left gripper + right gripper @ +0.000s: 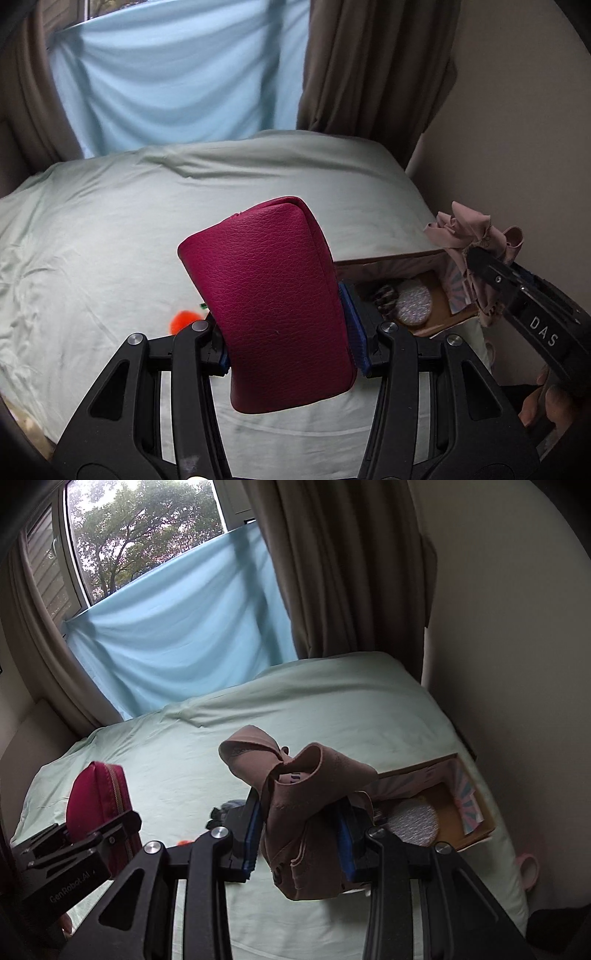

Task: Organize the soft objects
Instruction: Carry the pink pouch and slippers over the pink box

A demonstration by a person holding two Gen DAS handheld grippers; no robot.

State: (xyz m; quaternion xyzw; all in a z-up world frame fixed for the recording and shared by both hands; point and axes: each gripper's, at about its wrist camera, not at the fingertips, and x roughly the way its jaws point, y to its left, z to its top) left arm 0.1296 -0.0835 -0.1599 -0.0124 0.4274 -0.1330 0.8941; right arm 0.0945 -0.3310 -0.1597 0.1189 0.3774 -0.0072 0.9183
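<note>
Above the bed, both jaws are clamped on cargo, left gripper on magenta pouch, right gripper on pink garment, while cardboard box already holds several items, so I judge sorting midway.

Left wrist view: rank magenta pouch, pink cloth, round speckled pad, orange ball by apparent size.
1. magenta pouch, inflated by nearness to the camera
2. pink cloth
3. round speckled pad
4. orange ball, partly hidden
</note>
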